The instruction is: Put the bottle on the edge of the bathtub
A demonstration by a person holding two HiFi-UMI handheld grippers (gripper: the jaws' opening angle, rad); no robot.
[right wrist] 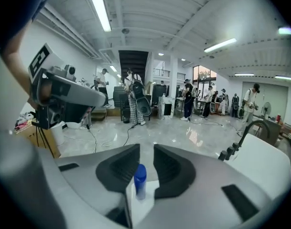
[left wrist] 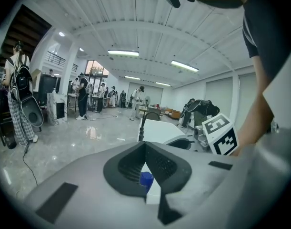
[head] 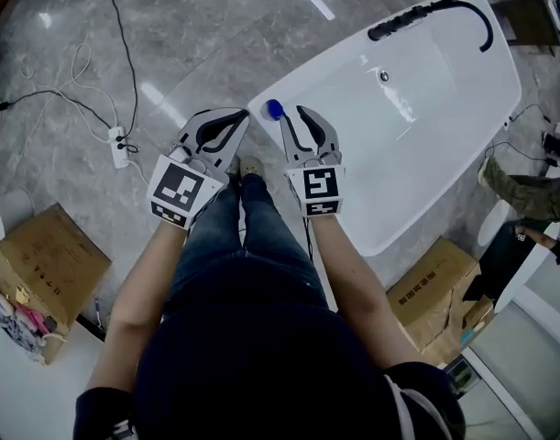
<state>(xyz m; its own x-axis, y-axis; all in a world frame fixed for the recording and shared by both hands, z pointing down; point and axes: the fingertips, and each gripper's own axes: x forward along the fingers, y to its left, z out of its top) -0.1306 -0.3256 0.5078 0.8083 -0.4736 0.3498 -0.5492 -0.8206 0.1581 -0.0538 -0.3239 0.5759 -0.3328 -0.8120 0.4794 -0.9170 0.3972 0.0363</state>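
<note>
A small clear bottle with a blue cap (head: 274, 110) stands upright on the near corner of the white bathtub's rim (head: 353, 218). My right gripper (head: 293, 115) hovers right behind it with its jaws apart. In the right gripper view the bottle (right wrist: 140, 180) stands on the white edge low in the gap, close to the left jaw, and I see no pad pressing on it. My left gripper (head: 241, 117) is just left of the bottle, its fingertips meeting and nothing held. The left gripper view shows the blue cap (left wrist: 145, 179) below the joined tips.
A black faucet with a hose (head: 435, 12) runs along the tub's far end. Cardboard boxes sit at the left (head: 46, 264) and right (head: 440, 291). A power strip with cables (head: 120, 145) lies on the marble floor. A person's leg (head: 527, 191) shows at the right edge.
</note>
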